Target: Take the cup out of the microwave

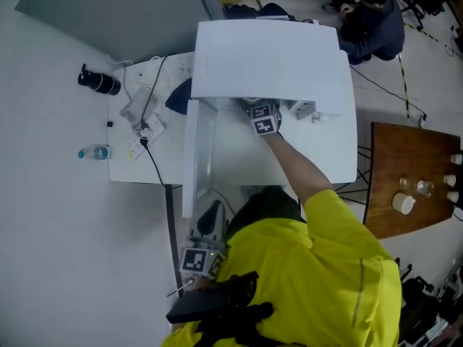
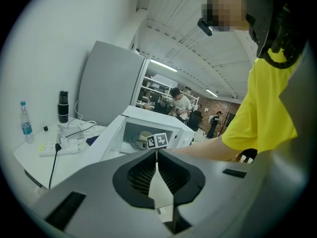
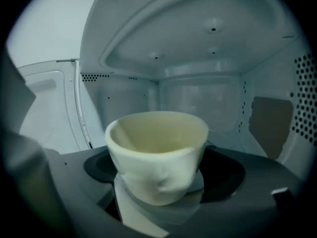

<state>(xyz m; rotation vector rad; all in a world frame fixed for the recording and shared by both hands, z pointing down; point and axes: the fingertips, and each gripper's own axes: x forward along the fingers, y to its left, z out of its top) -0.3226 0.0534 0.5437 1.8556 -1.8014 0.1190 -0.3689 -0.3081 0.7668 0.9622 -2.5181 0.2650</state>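
Cup (image 3: 157,152), cream, sits inside the open white microwave (image 1: 275,56), mid-frame in the right gripper view, between the wide-spread jaws of the right gripper (image 3: 158,195). Left gripper (image 2: 156,158), lower left of the head view, has its jaws closed on nothing.

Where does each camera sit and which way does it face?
Head view: on the person's head, looking steeply down on the microwave; shows yellow sleeve, left gripper.
Left gripper view: on the left gripper, past shut jaws toward the open microwave; shows right arm.
Right gripper view: on the right gripper inside the microwave, facing the cup between open jaws.
Shared: first two show that arm.
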